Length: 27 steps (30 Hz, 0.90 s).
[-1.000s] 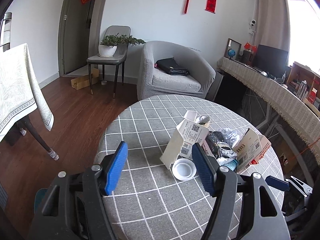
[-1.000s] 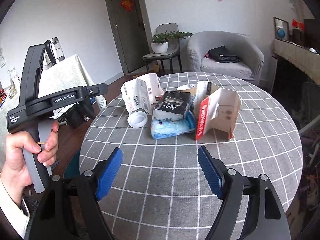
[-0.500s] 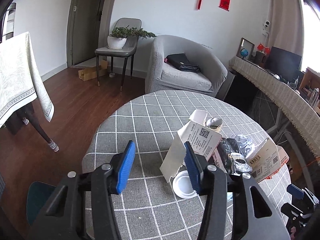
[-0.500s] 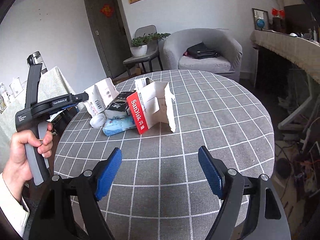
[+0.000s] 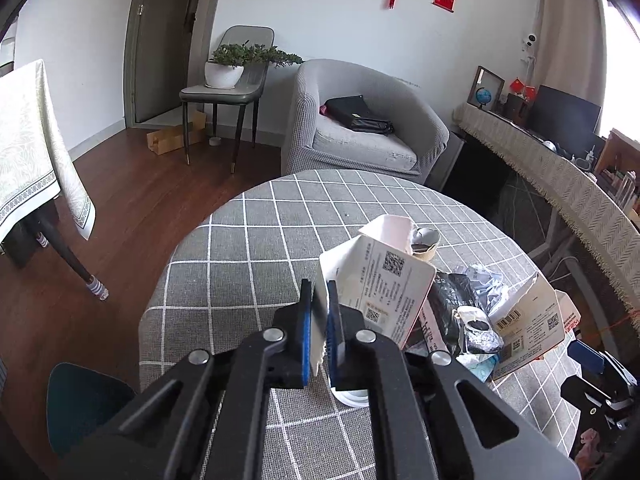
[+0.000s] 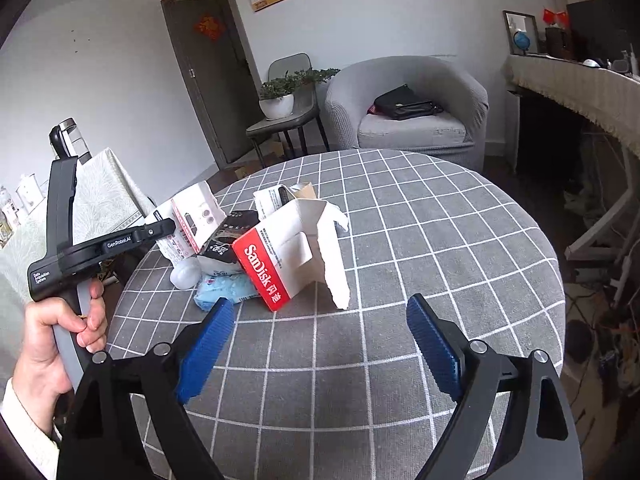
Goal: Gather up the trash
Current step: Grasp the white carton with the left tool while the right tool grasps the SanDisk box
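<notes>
Grey checked cloth covers the round counter (image 6: 400, 248) that fills the lower half of both views. At the bottom centre of the left wrist view, the left gripper (image 5: 319, 322) is closed down on the near flap of a white box (image 5: 376, 292) printed with square codes, the blue pads pinching the card between them. Just below that box, at the counter's near edge, sits a white round lid (image 5: 352, 396). To the right of the box lies the heap of other trash: a black wrapper (image 5: 448, 300), crumpled foil (image 5: 478, 328) and a torn carton with a barcode (image 5: 528, 328). A small paper cup (image 5: 424, 242) stands just behind the box.

At the bottom of the right wrist view, the right gripper (image 6: 320, 340) hangs over bare cloth with its blue pads spread wide and nothing between them. Ahead of it, left of centre, stands the torn red and white carton (image 6: 292, 256), touching a pale blue packet (image 6: 226, 290). At the left edge a hand (image 6: 52, 336) grips the other tool's handle.

Further back, a grey armchair (image 6: 408, 108) holding a black bag (image 6: 404, 103) sits against the wall, beside a chair carrying a potted plant (image 6: 280, 96).
</notes>
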Each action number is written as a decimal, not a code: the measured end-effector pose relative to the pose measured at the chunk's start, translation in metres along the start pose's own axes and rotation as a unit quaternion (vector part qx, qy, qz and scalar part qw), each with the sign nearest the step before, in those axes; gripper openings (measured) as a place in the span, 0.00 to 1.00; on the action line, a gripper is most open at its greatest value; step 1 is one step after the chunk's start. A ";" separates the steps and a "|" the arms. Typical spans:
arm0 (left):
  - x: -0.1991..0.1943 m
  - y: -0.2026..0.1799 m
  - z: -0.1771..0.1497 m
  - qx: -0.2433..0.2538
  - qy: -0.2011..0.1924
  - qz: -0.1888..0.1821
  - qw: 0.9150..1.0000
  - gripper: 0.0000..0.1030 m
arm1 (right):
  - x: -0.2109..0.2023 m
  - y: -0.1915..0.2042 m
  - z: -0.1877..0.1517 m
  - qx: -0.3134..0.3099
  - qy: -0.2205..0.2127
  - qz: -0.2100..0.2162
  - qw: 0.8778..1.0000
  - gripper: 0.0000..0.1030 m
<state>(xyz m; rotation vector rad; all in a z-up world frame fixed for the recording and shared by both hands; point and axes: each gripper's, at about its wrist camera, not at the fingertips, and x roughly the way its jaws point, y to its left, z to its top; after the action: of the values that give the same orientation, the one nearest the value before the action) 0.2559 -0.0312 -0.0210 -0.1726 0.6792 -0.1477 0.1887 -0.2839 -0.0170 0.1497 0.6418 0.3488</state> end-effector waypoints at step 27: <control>-0.033 0.031 0.001 -0.022 -0.023 -0.003 0.999 0.06 | 0.054 0.007 0.030 0.054 0.025 -0.054 0.997 0.87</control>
<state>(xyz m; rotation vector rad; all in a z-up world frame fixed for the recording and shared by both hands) 0.2341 0.0054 -0.0064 -0.2200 0.6374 -0.1342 0.2458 -0.2587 -0.0219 0.2087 0.7153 0.2148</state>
